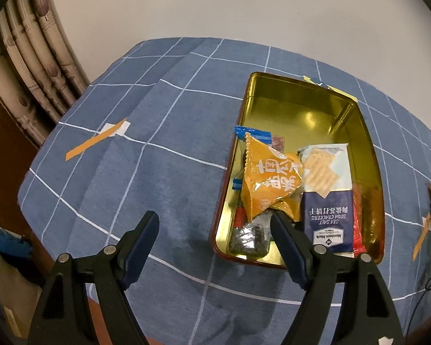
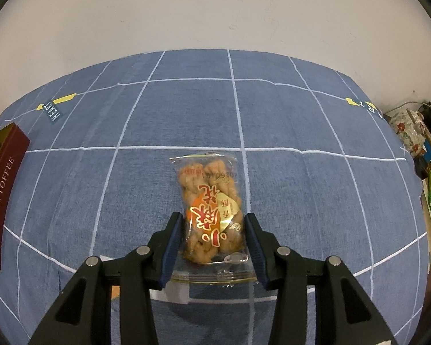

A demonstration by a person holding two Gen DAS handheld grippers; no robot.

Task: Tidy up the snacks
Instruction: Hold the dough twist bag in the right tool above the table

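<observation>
Right gripper (image 2: 212, 224) jaws stood narrow, flanking the fried dough twist packet (image 2: 211, 215) on the bench cloth (image 2: 100, 172), contact unclear; slick film could slip or twists crush; left gripper (image 1: 215, 224) jaws wide, empty, beside the half-filled toffee tin (image 1: 370, 149).

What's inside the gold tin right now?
The tin holds an orange snack bag, a soda cracker pack, a dark packet and red wrappers. Anything beneath them is covered.
</observation>
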